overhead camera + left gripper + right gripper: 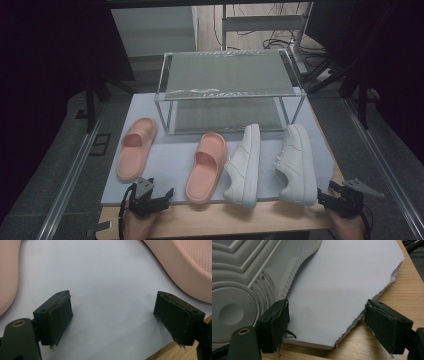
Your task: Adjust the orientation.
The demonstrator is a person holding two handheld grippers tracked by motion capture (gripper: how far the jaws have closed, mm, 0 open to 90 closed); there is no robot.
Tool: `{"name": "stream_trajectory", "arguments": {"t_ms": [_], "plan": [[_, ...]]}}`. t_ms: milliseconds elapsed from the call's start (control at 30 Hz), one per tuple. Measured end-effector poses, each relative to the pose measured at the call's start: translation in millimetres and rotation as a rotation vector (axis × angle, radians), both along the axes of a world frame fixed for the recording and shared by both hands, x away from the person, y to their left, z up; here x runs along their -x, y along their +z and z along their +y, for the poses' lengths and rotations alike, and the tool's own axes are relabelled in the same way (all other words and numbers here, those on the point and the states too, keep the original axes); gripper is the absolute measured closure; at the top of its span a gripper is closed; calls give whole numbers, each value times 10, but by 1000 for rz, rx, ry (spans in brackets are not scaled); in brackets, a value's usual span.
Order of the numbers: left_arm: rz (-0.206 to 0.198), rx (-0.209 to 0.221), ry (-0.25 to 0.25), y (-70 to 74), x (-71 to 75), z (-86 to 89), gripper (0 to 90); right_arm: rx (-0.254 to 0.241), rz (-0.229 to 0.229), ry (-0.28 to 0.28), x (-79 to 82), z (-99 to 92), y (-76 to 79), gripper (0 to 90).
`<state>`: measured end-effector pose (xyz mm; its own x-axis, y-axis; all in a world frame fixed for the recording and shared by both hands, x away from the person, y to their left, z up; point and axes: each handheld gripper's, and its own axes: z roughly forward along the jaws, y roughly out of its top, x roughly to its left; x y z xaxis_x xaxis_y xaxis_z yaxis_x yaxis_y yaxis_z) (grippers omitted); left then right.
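Note:
Two pink slides lie on a pale mat [170, 165]: one slide [135, 148] at the left, the other slide [207, 166] near the middle. To their right are two white sneakers, the left sneaker [244, 167] and the right sneaker [296, 165], tipped on their sides. My left gripper [150, 193] sits at the mat's front edge between the slides, open; its jaws [112, 307] stand wide over bare mat, with a pink slide [185, 267] at the upper right. My right gripper [334, 194] is open at the front right corner, and the sneaker's sole [244, 285] is just left of its empty jaws [327, 312].
A clear two-tier rack [227, 85] stands at the back of the mat, both shelves bare. The wooden table [240, 220] shows along the front edge and beside the mat's torn edge [374, 297]. Metal rails run along both sides, and cables lie on the floor behind.

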<state>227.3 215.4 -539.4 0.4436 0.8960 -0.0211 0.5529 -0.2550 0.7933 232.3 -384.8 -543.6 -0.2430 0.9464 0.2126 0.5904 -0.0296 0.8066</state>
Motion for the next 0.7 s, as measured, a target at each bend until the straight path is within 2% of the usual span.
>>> {"name": "stream_trajectory", "arguments": {"t_ms": [167,233,700], "plan": [[0,0,2,0,1,-3,148,-19,8,0,-5,-18,-12,184],[-1,-1,4,-1,2,-5,149,-54,23,-3,-16,-40,-22,181],[-1,3,13,0,3,-11,149,-51,23,-3,-16,-38,-22,182]]}}
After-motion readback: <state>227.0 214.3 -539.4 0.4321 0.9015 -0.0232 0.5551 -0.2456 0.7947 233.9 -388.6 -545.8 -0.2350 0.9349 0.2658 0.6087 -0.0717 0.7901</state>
